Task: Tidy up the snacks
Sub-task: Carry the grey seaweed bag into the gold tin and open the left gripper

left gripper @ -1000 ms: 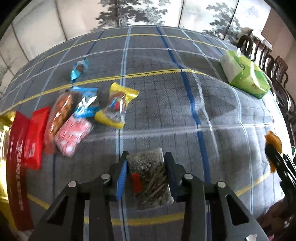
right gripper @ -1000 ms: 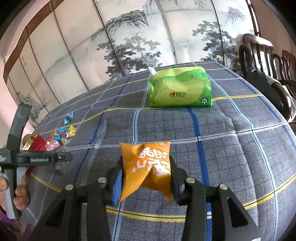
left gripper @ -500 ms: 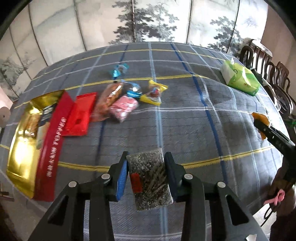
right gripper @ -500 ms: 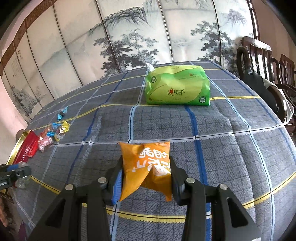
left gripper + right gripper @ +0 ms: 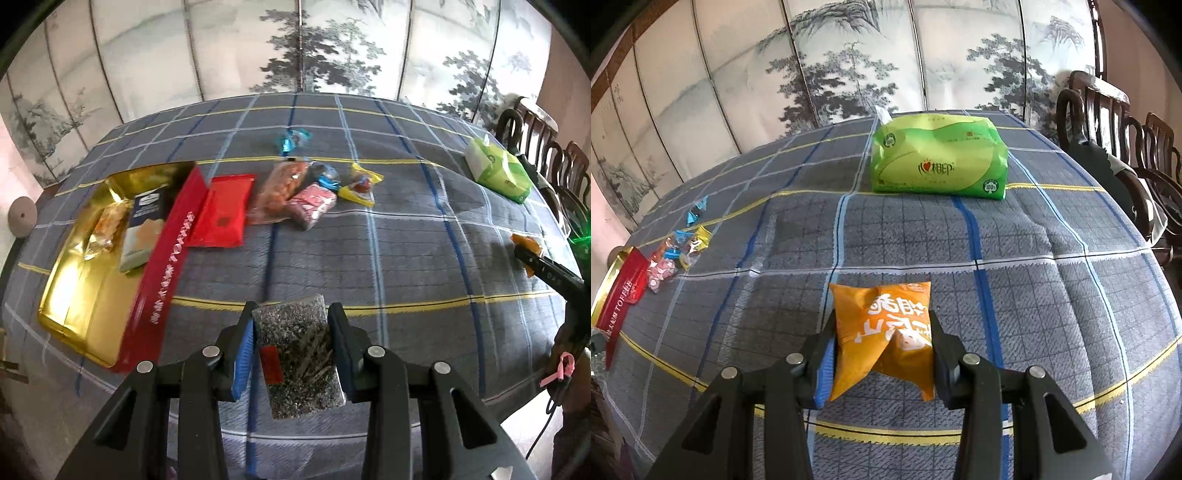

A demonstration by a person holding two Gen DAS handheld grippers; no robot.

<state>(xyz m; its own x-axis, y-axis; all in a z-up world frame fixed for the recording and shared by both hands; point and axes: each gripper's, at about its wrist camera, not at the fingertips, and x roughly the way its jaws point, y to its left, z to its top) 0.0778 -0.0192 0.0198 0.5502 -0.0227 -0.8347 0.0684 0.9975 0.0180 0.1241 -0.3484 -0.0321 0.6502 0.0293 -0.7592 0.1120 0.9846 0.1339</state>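
My left gripper [image 5: 291,343] was clamped on the speckled dark packet [image 5: 297,354], held above the plaid tablecloth [image 5: 406,258] on the near side of the gold tin [image 5: 74,280]. My right gripper [image 5: 882,347] pinched the orange snack bag [image 5: 882,332] over the cloth, short of the green tissue pack [image 5: 938,158]. Carrying stage, I judged; next, each packet needed swinging over the tin's red rim before I let go.

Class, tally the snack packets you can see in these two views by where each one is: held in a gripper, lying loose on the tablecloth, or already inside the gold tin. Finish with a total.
Held in a gripper: 2, grey speckled packet, orange packet
Loose on the tablecloth: 6, red packet, orange-brown packet, pink packet, blue packet, yellow packet, blue candy
Inside the gold tin: 2, dark blue packet, clear packet
Total: 10
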